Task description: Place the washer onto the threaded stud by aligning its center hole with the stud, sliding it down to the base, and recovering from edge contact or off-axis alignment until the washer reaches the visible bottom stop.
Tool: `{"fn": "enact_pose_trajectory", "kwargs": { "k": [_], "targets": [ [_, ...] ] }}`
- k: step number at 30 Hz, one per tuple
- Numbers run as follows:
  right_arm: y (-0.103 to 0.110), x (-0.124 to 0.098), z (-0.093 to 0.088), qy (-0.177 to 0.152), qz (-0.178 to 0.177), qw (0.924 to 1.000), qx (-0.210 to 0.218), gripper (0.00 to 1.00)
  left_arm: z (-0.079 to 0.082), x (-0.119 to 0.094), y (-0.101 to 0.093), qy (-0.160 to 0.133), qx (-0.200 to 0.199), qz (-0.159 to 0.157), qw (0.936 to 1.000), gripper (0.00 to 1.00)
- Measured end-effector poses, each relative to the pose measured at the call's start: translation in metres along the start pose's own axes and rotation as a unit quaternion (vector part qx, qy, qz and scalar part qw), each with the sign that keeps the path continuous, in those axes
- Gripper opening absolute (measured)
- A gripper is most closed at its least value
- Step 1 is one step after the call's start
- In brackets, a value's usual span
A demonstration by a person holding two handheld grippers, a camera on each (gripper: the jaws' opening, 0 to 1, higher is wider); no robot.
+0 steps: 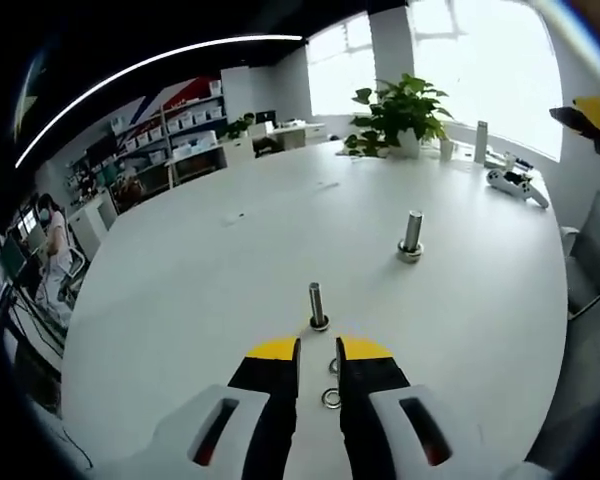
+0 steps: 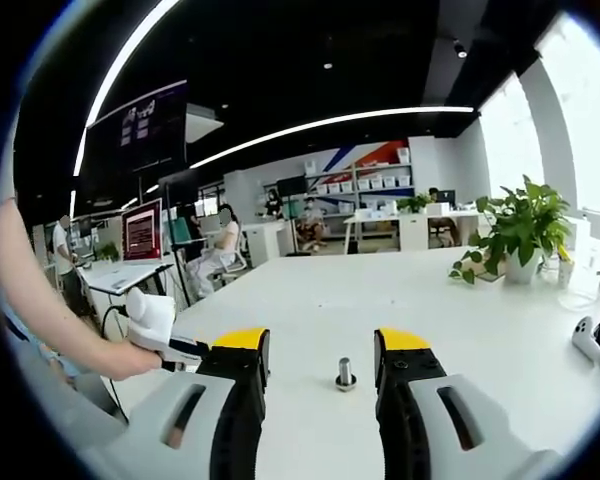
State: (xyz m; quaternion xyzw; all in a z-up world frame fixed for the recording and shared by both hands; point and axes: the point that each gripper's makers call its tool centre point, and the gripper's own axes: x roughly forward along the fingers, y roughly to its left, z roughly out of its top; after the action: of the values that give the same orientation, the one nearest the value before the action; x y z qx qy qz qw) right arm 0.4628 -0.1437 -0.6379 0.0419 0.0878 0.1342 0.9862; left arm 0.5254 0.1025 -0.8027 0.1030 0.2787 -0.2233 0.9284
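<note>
Left gripper (image 1: pixel 318 352): jaws a little apart, holding nothing, low over the white desk (image 1: pixel 220 270).
Washers (image 1: pixel 331 399): lay flat on the desk between the jaws.
Near stud (image 1: pixel 317 305): stood upright just past the jaw tips.
Far stud (image 1: pixel 412 236): stood upright, further right.
Right gripper (image 2: pixel 322 352): jaws wide apart, empty.
Writing: too small to read.

We've got a big white table (image 1: pixel 230 270) here with two threaded studs standing on it: one stud (image 1: pixel 317 305) close in, another stud (image 1: pixel 412 235) further back. Two small washers (image 1: pixel 332 399) lie flat beside the near stud. At the far edge there's a potted plant (image 1: pixel 400 115), a white bottle (image 1: pixel 480 142) and a game controller (image 1: pixel 517 185).
</note>
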Motion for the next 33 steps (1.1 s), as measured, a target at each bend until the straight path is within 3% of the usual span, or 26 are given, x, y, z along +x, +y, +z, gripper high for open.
{"fn": "enact_pose_trajectory", "kwargs": {
  "k": [7,16,22,33],
  "targets": [
    [0.003,0.0,-0.004,0.008,0.002,0.9999,-0.006,0.44,-0.009,-0.015,0.007,0.001,-0.015,0.008,0.9998,0.12],
    [0.006,0.001,-0.008,0.016,0.006,0.9998,-0.01,0.45,-0.016,-0.028,0.001,0.0,-0.018,0.011,0.9998,0.13],
    [0.001,0.0,-0.009,0.02,0.0,0.9998,0.0,0.45,-0.028,-0.024,-0.003,0.009,-0.03,0.009,0.9995,0.13],
    [0.001,0.0,-0.011,0.024,0.002,0.9997,0.001,0.45,-0.057,-0.008,-0.012,0.061,-0.021,0.0,0.9979,0.14]
  ]
}}
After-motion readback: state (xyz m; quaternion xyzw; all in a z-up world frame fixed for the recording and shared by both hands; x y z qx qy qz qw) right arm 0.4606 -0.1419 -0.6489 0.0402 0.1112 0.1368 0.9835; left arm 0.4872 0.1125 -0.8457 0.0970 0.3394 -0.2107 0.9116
